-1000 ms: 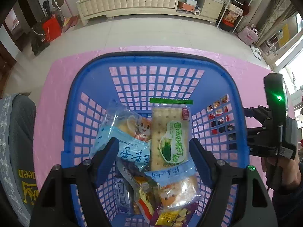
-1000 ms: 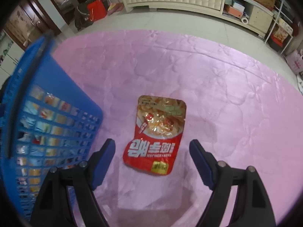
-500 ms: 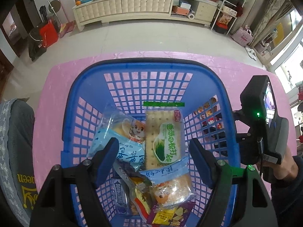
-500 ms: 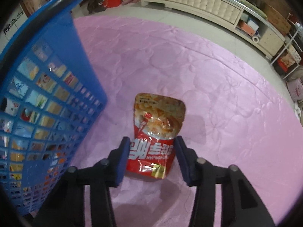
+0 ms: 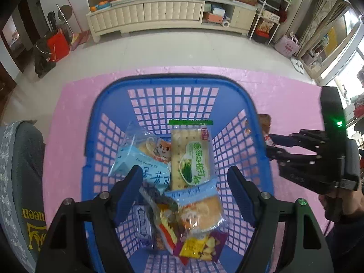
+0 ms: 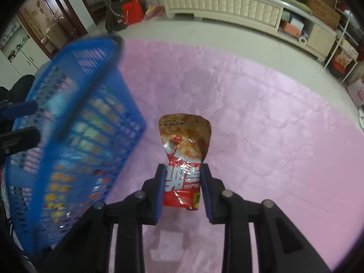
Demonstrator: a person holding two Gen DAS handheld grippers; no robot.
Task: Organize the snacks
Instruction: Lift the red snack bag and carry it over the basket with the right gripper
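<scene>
A blue plastic basket [image 5: 109,118] stands on a pink mat and holds several snack packs, among them a green cracker pack [image 5: 191,157] and a light-blue bread pack [image 5: 145,166]. My left gripper [image 5: 184,188] is open and empty above the basket's near side. My right gripper [image 6: 183,179] is shut on a red snack pouch [image 6: 184,141] and holds it off the mat, to the right of the basket [image 6: 75,136]. In the left wrist view the right gripper [image 5: 270,145] shows beside the basket's right wall.
The pink mat [image 6: 261,136] lies on a tiled floor. A long cream cabinet [image 5: 147,16] stands along the far wall. A red bag [image 5: 58,47] sits at the far left. A person's knee [image 5: 20,182] is left of the basket.
My right gripper closed on the red pouch and lifted it off the mat toward the basket. The left gripper rose and drew back a little, staying open.
</scene>
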